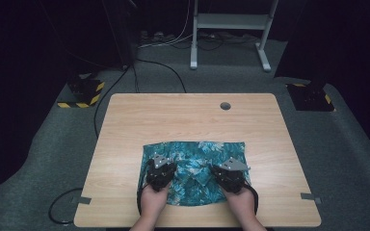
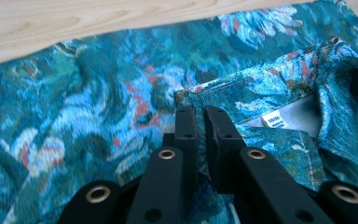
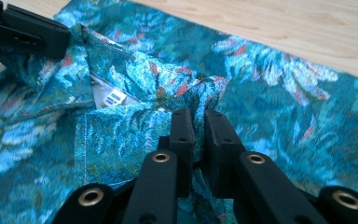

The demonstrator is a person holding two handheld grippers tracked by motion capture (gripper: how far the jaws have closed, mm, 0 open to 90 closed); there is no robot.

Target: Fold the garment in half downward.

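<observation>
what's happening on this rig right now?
A person stands at the near edge of a wooden table, a handheld gripper in each hand, working on a teal floral shirt lying folded on it. The left gripper and right gripper are both shut on shirt fabric near the collar, one on each side of it. A white label shows inside the neck opening. The shirt is otherwise flat; it looks like mid-fold or mid-straightening.

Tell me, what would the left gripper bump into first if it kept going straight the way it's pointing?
Probably more of the teal patterned shirt lying ahead of the left gripper, then bare wooden table beyond it.
</observation>
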